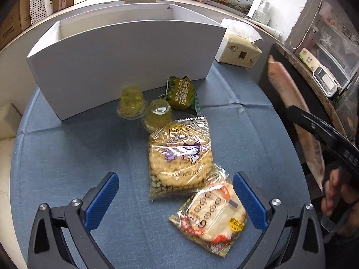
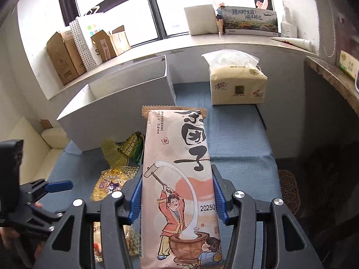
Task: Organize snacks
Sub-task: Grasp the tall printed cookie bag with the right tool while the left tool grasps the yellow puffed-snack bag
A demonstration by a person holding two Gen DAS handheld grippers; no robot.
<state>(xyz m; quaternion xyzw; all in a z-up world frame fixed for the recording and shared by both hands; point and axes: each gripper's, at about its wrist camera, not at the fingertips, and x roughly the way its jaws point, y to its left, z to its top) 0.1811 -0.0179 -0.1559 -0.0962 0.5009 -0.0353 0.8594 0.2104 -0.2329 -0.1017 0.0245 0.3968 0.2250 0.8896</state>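
Observation:
My right gripper [image 2: 177, 197] is shut on a long pink snack packet [image 2: 179, 179] and holds it above the blue cloth; the packet also shows at the right of the left wrist view [image 1: 291, 112]. My left gripper [image 1: 177, 199] is open and empty, low over a red-and-white cracker packet [image 1: 211, 219] and a clear corn-snack bag [image 1: 179, 157]. A green garlic-pea packet [image 1: 181, 94] and two yellow jelly cups [image 1: 132, 103] [image 1: 157, 114] lie in front of the open white box [image 1: 112, 56].
A tissue pack [image 2: 237, 83] stands on the blue cloth [image 1: 67, 157] right of the box. Cardboard boxes [image 2: 65, 58] and a printed carton [image 2: 249, 20] line the window sill. A dark counter edge [image 1: 314, 85] runs along the right.

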